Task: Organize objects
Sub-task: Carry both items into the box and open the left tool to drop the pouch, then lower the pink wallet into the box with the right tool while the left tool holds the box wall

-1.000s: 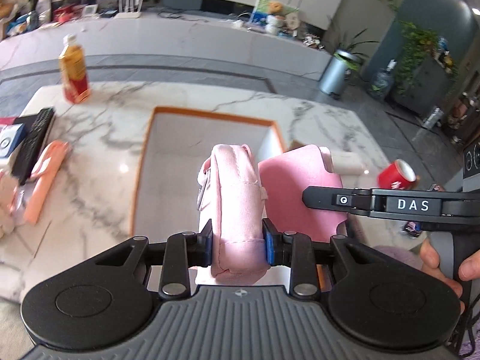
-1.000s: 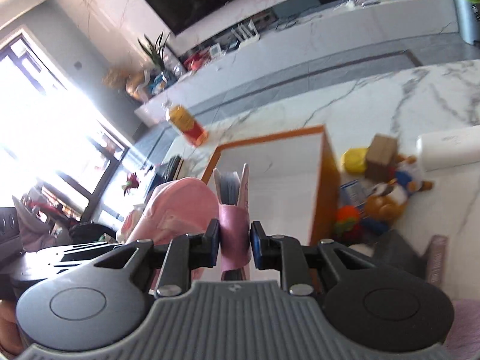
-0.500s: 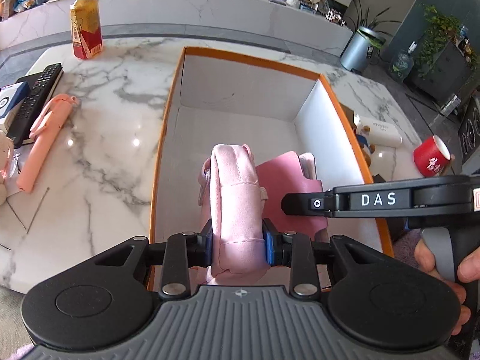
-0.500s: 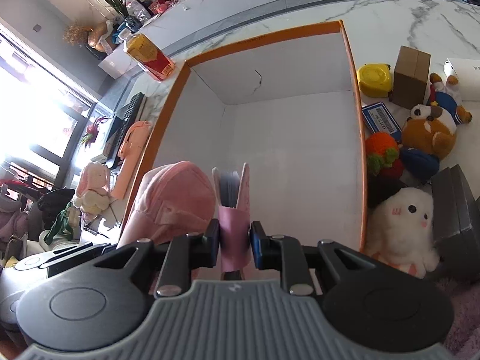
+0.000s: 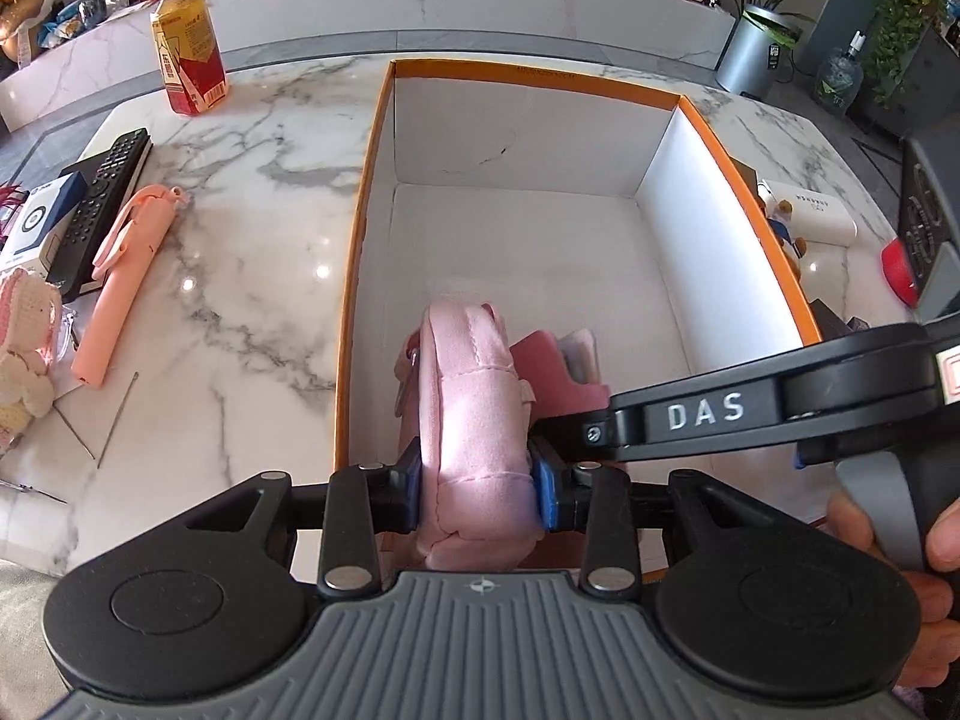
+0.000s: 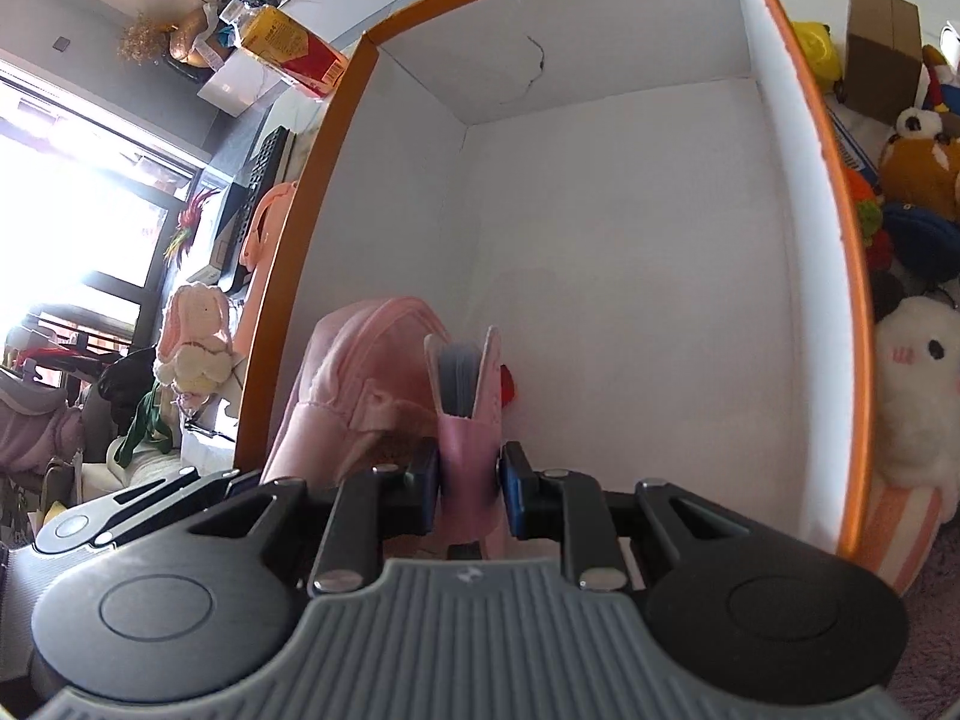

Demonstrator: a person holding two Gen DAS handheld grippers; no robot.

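A white box with an orange rim [image 5: 354, 276] lies open on the marble table. My left gripper [image 5: 477, 486] hangs low over the box's near end with a soft pink pouch [image 5: 474, 384] between its blue pads. Its jaws are opening, and the pads still touch the pouch's sides. Right beside it, my right gripper [image 6: 470, 489] is shut on a slim pink notebook [image 6: 465, 384] held upright, page edges showing. The pouch [image 6: 360, 360] stands just left of the notebook, against the box's left wall. The box floor beyond both is bare.
Left of the box lie a drink bottle [image 5: 189, 54], a black remote [image 5: 102, 204], a peach folding stick [image 5: 126, 264] and a knitted rabbit [image 5: 24, 348]. To its right sit plush toys [image 6: 918, 396], a brown carton [image 6: 882, 54] and a red cup [image 5: 897, 270].
Both grippers have sunk with the pouch and the notebook from above the table down into the near end of the box. The left jaws stand a little wider.
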